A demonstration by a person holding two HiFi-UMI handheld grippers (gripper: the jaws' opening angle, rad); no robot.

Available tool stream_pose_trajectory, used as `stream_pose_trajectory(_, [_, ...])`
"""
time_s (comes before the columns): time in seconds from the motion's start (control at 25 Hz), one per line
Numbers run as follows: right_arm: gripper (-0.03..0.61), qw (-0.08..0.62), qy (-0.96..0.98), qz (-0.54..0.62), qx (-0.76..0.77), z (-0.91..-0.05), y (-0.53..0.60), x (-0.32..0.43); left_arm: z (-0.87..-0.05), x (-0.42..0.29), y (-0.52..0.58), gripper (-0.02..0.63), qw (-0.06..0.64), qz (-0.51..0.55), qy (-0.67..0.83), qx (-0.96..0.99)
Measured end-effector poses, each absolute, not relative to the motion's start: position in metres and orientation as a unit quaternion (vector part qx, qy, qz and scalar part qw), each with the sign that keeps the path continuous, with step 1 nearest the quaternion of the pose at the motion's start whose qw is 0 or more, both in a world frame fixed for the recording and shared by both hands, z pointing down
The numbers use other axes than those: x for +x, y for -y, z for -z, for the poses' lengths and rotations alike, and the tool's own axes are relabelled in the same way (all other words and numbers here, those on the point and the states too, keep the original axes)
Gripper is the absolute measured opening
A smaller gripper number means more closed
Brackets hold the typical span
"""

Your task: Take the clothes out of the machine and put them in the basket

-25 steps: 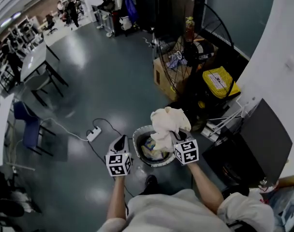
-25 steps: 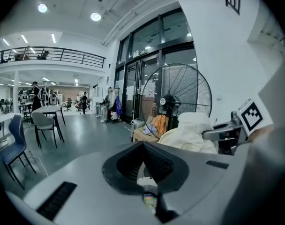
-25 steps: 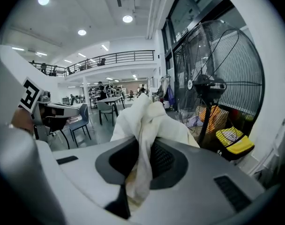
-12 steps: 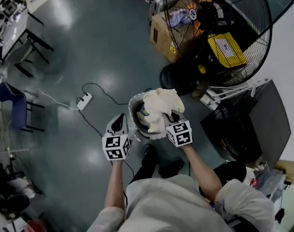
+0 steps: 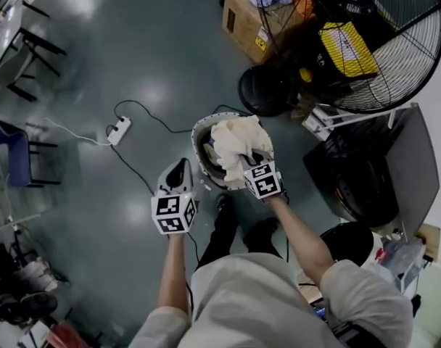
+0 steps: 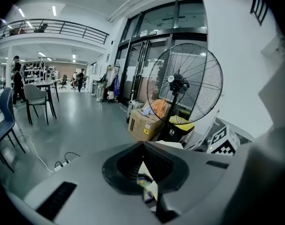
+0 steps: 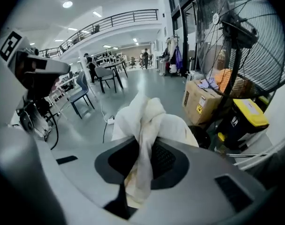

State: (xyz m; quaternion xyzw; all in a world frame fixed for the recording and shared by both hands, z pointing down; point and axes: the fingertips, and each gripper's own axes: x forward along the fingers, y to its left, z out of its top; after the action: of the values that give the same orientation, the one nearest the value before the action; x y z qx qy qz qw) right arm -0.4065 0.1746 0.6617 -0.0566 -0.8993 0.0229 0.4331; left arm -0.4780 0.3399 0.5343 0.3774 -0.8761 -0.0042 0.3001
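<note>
The left gripper (image 6: 143, 146) is nearest, held low beside the person's knee with its jaws pressed together and nothing between them. It stands just outside the basket's near-left rim.

The right gripper (image 7: 138, 165) is clamped on a cream, crumpled cotton garment (image 5: 235, 138). A narrow fold runs down between the pads, and the bulk of the cloth billows out beyond the jaw tips. In the head view that bundle hangs over the mouth of the round, white-rimmed laundry basket (image 5: 197, 140), which stands on the grey floor (image 5: 119, 56) and already has some laundry in it.

This looks like the drop into the basket. To do it well, bring the bundle down until most of it sits below the rim, centred rather than over the near-right edge where the gripper now is. Only then spread the jaws, so that no loose tail drapes outside. If a corner catches on the rim, the idle left gripper is well placed to push it in.

Farther off a white power strip (image 5: 120, 130) lies on the floor. Beyond it, towards the far right corner, are a brown cardboard box (image 5: 242, 17), a yellow-lidded bin (image 5: 347, 49) and a large black cage fan (image 5: 380, 71).
</note>
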Motion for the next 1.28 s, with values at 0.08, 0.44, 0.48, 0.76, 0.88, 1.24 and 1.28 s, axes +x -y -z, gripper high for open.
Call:
stream_pose_trajectory(0.08, [0.141, 0.452, 0.89, -0.025, -0.051, -0.687, -0.174, -0.408, -0.537, -0.478, -0.343, 0.015, 0.303, 0.004, 0.875, 0.378])
stream_pose_trajectory(0.44, [0.276, 0.431, 0.901, -0.042, -0.028, -0.684, -0.172, -0.392, -0.538, -0.476, -0.349, 0.015, 0.303, 0.002, 0.873, 0.382])
stream_pose_trajectory(0.48, [0.261, 0.425, 0.904, -0.045, -0.025, -0.679, -0.172, -0.391, -0.536, -0.476, -0.346, 0.015, 0.302, 0.002, 0.872, 0.385])
stream_pose_trajectory(0.76, [0.085, 0.382, 0.922, -0.064, -0.006, -0.633, -0.168, -0.379, -0.524, -0.461, -0.326, 0.015, 0.293, -0.003, 0.864, 0.41])
stream_pose_trajectory(0.88, [0.035, 0.366, 0.928, -0.063, 0.004, -0.612, -0.162, -0.367, -0.518, -0.449, -0.314, 0.015, 0.292, -0.005, 0.859, 0.421])
stream_pose_trajectory(1.24, [0.023, 0.308, 0.947, -0.076, 0.048, -0.542, -0.114, -0.3, -0.484, -0.397, -0.243, 0.015, 0.272, -0.014, 0.836, 0.477])
stream_pose_trajectory(1.28, [0.021, 0.3, 0.949, -0.075, 0.056, -0.533, -0.106, -0.29, -0.48, -0.389, -0.232, 0.015, 0.269, -0.015, 0.833, 0.484])
